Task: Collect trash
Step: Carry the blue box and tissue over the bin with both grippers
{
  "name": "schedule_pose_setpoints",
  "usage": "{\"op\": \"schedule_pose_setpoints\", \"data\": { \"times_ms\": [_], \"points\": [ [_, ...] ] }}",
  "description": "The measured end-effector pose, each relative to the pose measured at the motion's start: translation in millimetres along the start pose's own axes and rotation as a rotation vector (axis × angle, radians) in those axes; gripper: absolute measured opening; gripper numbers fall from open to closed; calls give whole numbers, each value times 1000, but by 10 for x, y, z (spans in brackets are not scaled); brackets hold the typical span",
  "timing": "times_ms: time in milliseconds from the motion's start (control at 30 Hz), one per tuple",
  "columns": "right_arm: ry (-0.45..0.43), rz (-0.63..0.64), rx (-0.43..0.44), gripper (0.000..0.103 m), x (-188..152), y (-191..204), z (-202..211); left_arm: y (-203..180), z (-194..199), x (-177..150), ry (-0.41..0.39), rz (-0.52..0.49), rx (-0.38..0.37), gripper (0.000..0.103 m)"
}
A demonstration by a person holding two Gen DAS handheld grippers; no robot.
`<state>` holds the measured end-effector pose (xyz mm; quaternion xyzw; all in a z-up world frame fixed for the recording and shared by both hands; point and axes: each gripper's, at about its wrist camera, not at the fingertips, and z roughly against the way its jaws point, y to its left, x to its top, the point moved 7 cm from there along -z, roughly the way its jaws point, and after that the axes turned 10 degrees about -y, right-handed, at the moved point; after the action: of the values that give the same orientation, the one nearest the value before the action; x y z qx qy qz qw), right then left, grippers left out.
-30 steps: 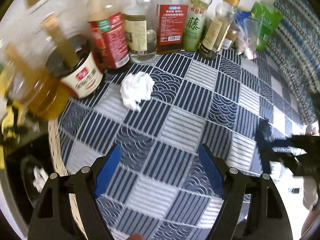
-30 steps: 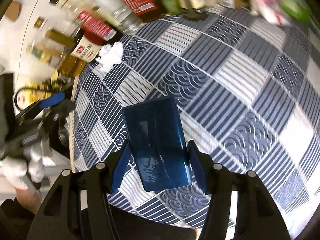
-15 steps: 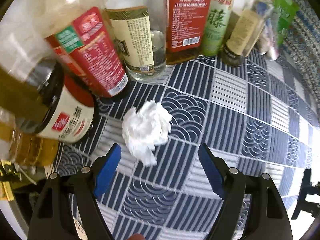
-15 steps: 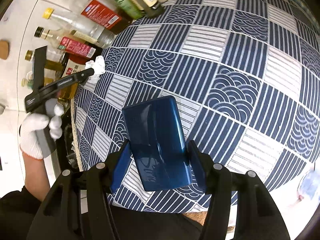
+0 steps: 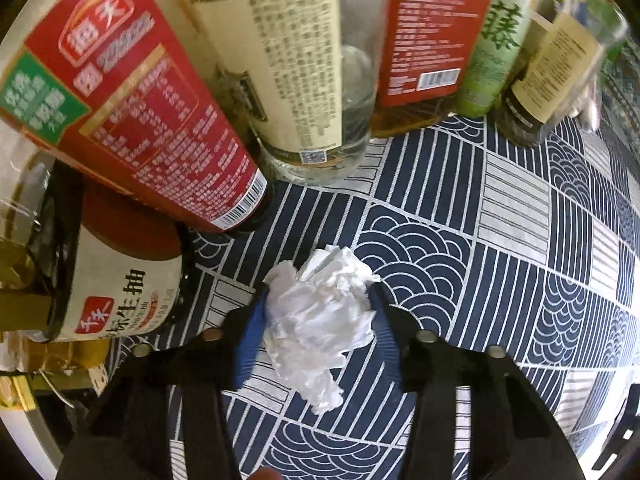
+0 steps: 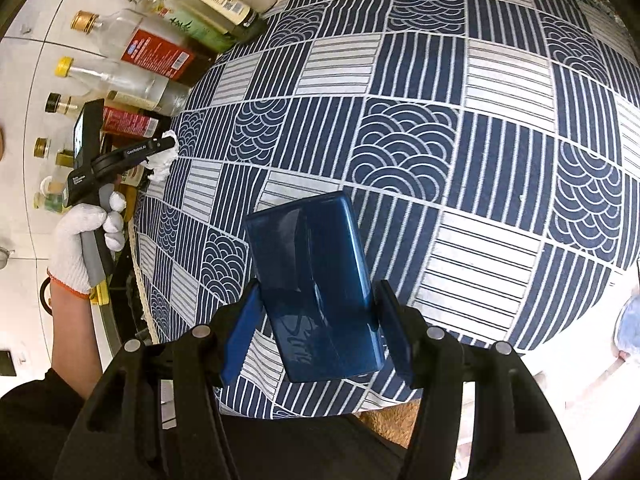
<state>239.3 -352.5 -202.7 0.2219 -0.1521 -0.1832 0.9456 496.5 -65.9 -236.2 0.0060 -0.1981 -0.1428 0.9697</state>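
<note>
Left wrist view: the left claw [image 5: 318,316] is closing, its blue pads against both sides of the crumpled white tissue [image 5: 320,320] at lower centre, on the patterned bench [image 5: 500,240]. Bottles [image 5: 296,60] fill the upper frame.

Right wrist view: the right claw [image 6: 316,316] is clamped on a blue box [image 6: 316,284] at lower centre. At left, a gloved hand [image 6: 80,248] holds the left claw on the tissue.

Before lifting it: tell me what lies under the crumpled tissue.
The crumpled tissue rests on the patterned blue-and-white tablecloth, between the left hand-held gripper's closing jaws. Cloth shows all around it; anything directly beneath is covered.
</note>
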Motion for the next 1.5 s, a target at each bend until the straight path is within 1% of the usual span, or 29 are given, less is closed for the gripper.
{"op": "schedule_pose_setpoints", "data": {
  "times_ms": [100, 167, 433, 567, 667, 800, 1067, 1267, 1500],
  "points": [
    [-6, -1, -1, 58, 2, -12, 34, 28, 5, 11, -5, 19, -11, 38],
    [-9, 1, 2, 58, 1, -10, 46, 30, 49, 11, -14, 22, -20, 36],
    [-14, 44, 22, 58, -17, 144, 91, 87, 339, -96, -49, 50, -43, 34],
    [-7, 87, 41, 58, -43, 316, 71, 117, 572, -236, -71, 55, -56, 35],
    [5, 128, 59, 58, -76, 473, 32, 107, 798, -418, -89, 65, -62, 35],
    [30, 192, 86, 58, -126, 720, -44, 186, 1102, -604, -104, 71, -65, 35],
    [95, 317, 135, 58, -253, 1317, -333, 585, 1533, -1049, -127, 128, -53, 35],
    [156, 401, 164, 58, -449, 1756, -589, 918, 1659, -1392, -121, 186, -28, 35],
    [208, 486, 179, 58, -694, 2267, -856, 1416, 1833, -1767, -135, 272, -1, 35]
  ]
}}
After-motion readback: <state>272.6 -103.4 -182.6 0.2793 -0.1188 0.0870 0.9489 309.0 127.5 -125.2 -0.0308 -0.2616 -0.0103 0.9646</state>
